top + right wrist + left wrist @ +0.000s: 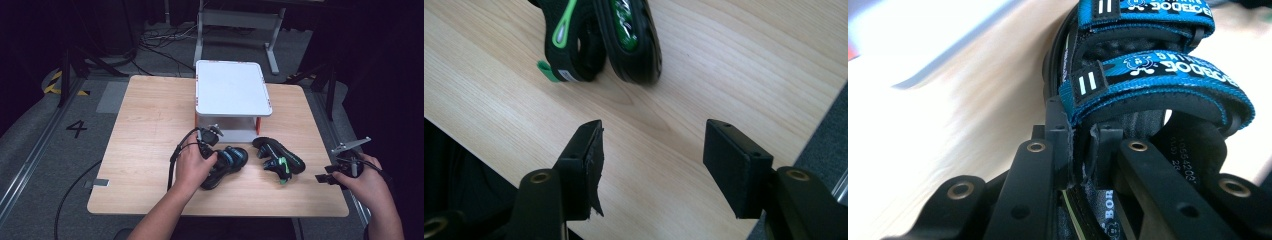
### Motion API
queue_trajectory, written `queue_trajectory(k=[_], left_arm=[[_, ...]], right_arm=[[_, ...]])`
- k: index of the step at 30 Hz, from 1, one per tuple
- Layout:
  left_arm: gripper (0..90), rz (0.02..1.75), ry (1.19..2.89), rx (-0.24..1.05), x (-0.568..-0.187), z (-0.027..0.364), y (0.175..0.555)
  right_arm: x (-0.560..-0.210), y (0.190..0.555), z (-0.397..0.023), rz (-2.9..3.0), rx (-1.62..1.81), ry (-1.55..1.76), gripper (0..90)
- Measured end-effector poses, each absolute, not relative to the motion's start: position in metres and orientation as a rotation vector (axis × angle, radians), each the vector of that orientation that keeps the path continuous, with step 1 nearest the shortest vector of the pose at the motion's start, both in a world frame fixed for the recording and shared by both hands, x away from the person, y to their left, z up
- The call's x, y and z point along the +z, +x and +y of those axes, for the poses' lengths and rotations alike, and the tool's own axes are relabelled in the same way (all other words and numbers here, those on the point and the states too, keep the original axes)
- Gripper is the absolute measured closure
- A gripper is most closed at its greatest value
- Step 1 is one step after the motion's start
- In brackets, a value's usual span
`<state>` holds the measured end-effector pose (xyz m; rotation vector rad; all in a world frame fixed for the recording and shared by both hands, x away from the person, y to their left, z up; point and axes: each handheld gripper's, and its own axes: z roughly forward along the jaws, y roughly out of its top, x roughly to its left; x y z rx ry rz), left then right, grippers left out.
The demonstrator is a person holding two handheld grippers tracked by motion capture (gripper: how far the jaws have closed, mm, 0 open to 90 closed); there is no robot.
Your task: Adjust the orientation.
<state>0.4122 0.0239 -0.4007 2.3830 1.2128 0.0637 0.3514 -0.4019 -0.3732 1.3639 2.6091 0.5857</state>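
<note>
Blue-strapped sandal [1153, 75] is pinched by its side edge between the jaws of the left gripper [1080, 150], which are clenched nearly together with only that thin edge of the sandal between them. From above, that sandal [227, 165] lies on the wooden worktop [150, 125] just in front of the white two-tier rack [232, 92], with the left gripper [209, 137] and the hand on top of it. Right beside it, also in front of the rack, sits the green-trimmed sandal [278, 157], touched by nothing. The right gripper [327, 177] hangs at the worktop's right edge, well apart from the rack, jaws spread wide and holding nothing, pointing at the green-trimmed sandal [599, 40]. Can't make out anything on the rack's top or lower shelf.
</note>
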Motion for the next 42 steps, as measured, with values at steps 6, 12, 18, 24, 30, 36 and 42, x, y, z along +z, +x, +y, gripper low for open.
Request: queue_trajectory(k=[6,12,18,24,30,36,42], left_arm=[[51.6,1.262,2.326,-0.053,-0.408,0.033,0.418],[36.2,1.172,2.355,-0.022,-0.374,0.045,0.392],[43.5,1.103,2.429,-0.070,-0.360,0.046,0.369],[61.8,1.076,2.520,-0.119,-0.373,0.037,0.368],[77.5,1.071,2.519,-0.083,-0.368,0.033,0.365],[83.3,0.945,2.501,-0.114,-0.366,0.008,0.363],[83.5,0.836,2.532,-0.143,-0.367,-0.015,0.362]], right_arm=[[-0.374,0.358,-0.389,2.652,0.581,1.301,42.3],[-0.372,0.358,-0.391,2.646,0.584,1.298,42.2],[-0.368,0.364,-0.385,2.658,0.599,1.267,42.1],[-0.368,0.367,-0.380,2.671,0.604,1.240,42.1],[-0.368,0.365,-0.384,2.661,0.604,1.252,42.2],[-0.369,0.360,-0.387,2.662,0.592,1.265,42.2],[-0.371,0.353,-0.393,2.645,0.580,1.298,42.2]])
